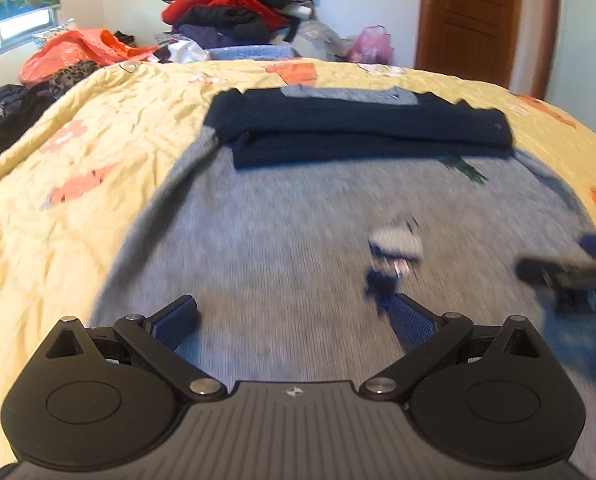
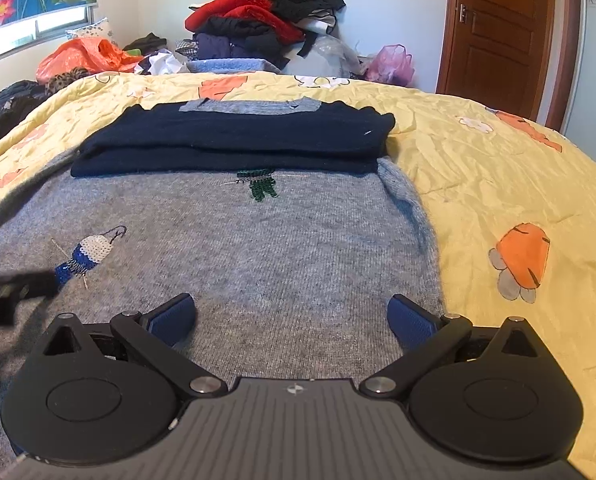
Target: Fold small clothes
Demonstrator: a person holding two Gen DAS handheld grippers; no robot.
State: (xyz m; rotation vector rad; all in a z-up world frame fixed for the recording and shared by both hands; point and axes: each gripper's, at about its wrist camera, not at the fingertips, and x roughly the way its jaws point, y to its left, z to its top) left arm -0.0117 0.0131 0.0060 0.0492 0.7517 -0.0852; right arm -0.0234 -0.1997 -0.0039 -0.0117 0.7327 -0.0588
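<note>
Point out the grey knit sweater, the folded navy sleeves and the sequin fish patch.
grey knit sweater (image 2: 282, 248), right wrist view, bare chest area
folded navy sleeves (image 2: 234, 140), right wrist view, upper fold
sequin fish patch (image 2: 88, 254), right wrist view, fish body

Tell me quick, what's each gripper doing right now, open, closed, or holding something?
Left gripper: open, holding nothing, above the grey knitted sweater.
Right gripper: open, holding nothing, above the same sweater.

Motion blurs the grey sweater (image 1: 282, 240) and its sequin fish (image 1: 393, 252).
</note>
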